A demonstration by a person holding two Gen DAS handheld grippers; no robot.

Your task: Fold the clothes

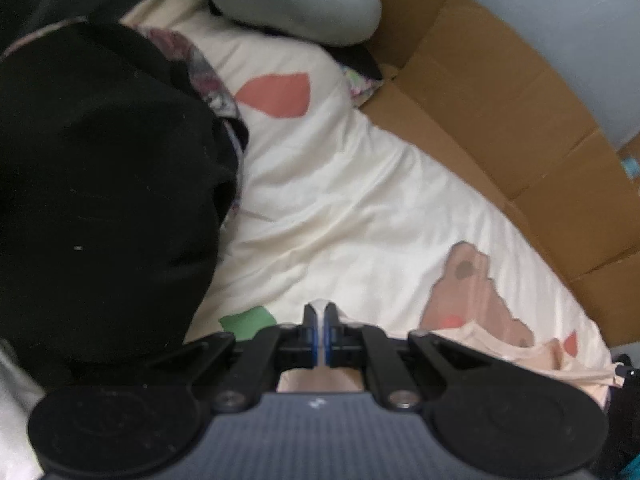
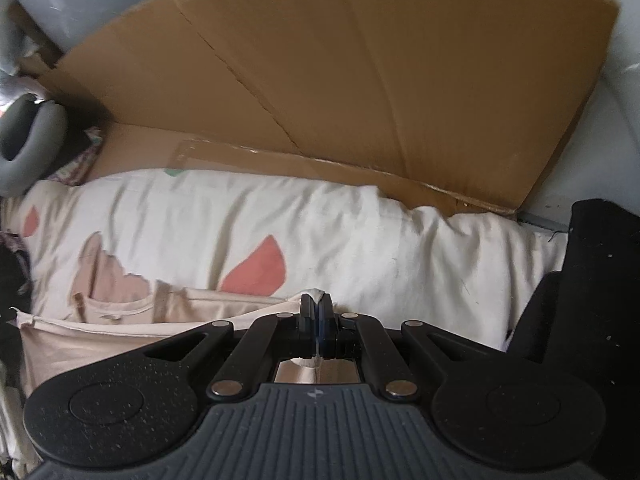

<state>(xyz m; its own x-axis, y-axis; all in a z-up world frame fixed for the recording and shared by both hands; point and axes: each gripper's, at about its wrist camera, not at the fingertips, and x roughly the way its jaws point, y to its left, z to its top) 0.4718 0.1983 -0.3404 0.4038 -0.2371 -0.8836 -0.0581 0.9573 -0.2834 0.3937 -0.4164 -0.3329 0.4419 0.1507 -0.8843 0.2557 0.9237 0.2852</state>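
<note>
A cream bed sheet printed with coral, green and brown shapes covers most of the surface in both wrist views and carries everything else. Flattened brown cardboard stands along its far edge, rising against a pale wall and closing off that side. A large black garment is heaped on the sheet at the left of the left wrist view, with a patterned fabric showing at its edge, and it crowds the space just beside the left gripper. Another black cloth lies at the right edge of the right wrist view. A grey neck pillow rests at the far corner near the cardboard. The garment being folded, a pale pink shirt, lies on the near part of the sheet, stretched between the two grippers with its neckline facing the cardboard. The left gripper has its jaws pressed together on a pinch of the shirt, a bit of cloth sticking out above the tips. The right gripper is likewise clamped tight on the shirt's edge, a small bunch of fabric showing above its fingertips.
</note>
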